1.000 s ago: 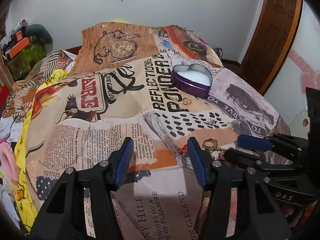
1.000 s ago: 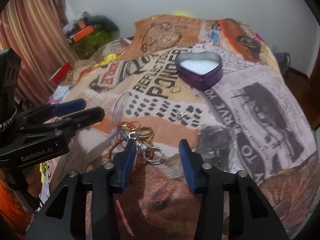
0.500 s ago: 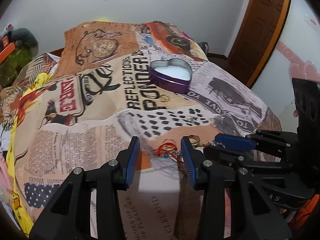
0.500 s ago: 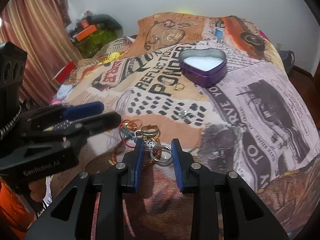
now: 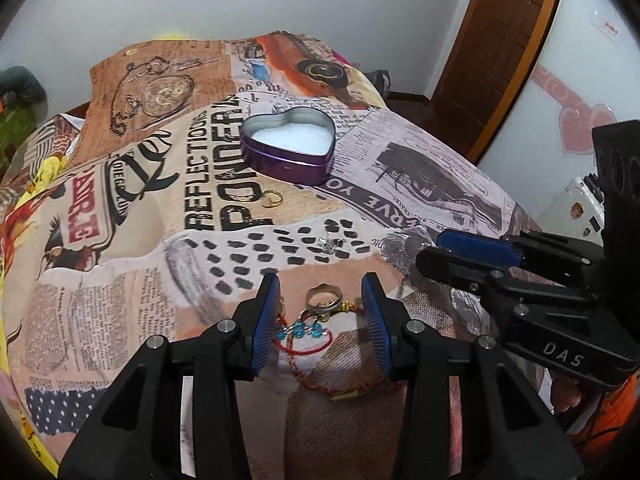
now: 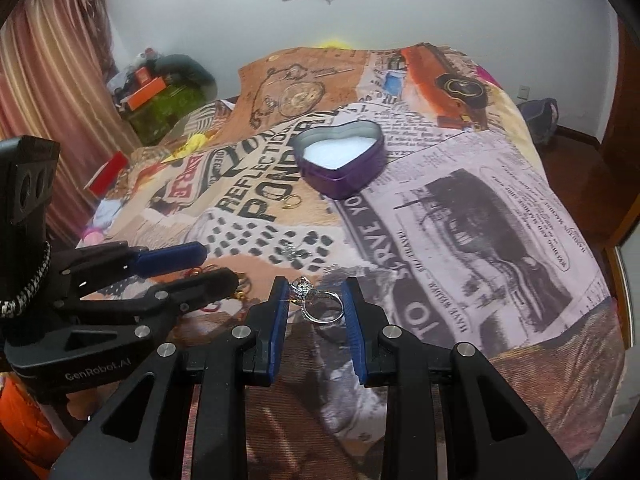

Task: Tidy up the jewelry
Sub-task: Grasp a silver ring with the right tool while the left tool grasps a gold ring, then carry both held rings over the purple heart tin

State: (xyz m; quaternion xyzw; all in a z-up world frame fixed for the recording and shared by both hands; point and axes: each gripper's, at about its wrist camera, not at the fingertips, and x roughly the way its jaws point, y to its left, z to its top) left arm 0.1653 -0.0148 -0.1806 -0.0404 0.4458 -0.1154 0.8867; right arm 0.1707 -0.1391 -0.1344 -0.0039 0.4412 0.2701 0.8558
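Note:
A purple heart-shaped tin [image 5: 289,151] with a white lining sits open on the printed bedspread; it also shows in the right wrist view [image 6: 340,158]. My right gripper [image 6: 316,298] is shut on a silver ring [image 6: 320,302] with a stone and holds it just above the cloth. My left gripper [image 5: 322,314] is open around a pile of jewelry: a gold ring [image 5: 323,298], blue beads [image 5: 299,331] and a red cord bracelet [image 5: 316,376]. A small gold ring [image 5: 272,200] and a silver piece [image 5: 329,245] lie between the pile and the tin.
The bedspread [image 5: 420,172] falls away at the right toward a wooden door [image 5: 500,40]. Clutter and a striped curtain [image 6: 52,80] stand at the left of the bed. The other gripper's body [image 6: 80,304] is close on the left in the right wrist view.
My right gripper closed on the silver ring and lifted it away from the pile. My left gripper moved right and forward so its open fingers now flank the jewelry pile.

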